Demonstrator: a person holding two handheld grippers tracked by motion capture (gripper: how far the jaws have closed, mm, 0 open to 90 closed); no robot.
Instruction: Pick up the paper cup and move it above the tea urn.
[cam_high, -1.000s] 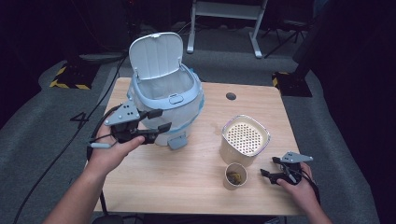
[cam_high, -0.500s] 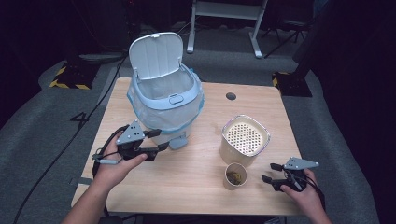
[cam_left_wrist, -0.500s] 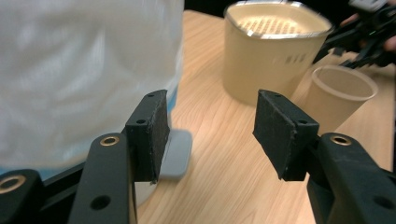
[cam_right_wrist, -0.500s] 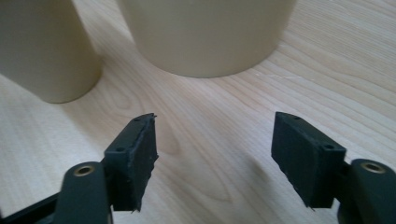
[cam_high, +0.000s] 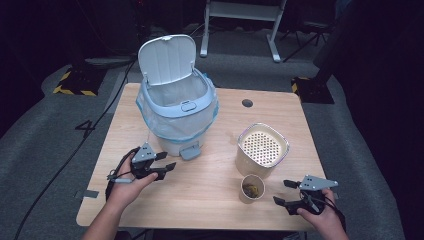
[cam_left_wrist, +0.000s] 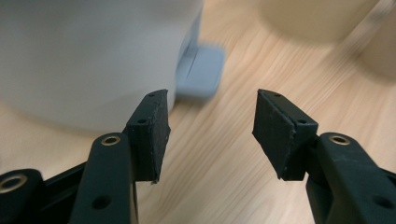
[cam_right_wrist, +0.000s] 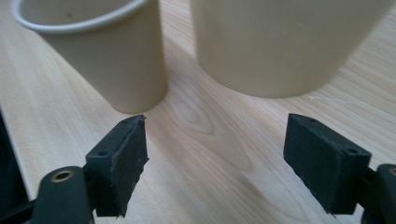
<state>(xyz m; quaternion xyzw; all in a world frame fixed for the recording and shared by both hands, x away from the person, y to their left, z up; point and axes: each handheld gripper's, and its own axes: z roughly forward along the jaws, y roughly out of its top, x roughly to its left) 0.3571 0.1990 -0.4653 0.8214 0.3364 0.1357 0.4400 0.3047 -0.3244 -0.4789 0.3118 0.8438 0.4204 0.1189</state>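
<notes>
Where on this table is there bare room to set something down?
Free: the table's left strip beside the pedal bin, and the near middle between left tongs and paper cup. Crowded: near right, around the cup, strainer tub and right tongs.

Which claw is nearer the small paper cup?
Right. The right claw sits just beside the paper cup, jaws open toward it. The left claw is across the table, by the bin's pedal.
</notes>
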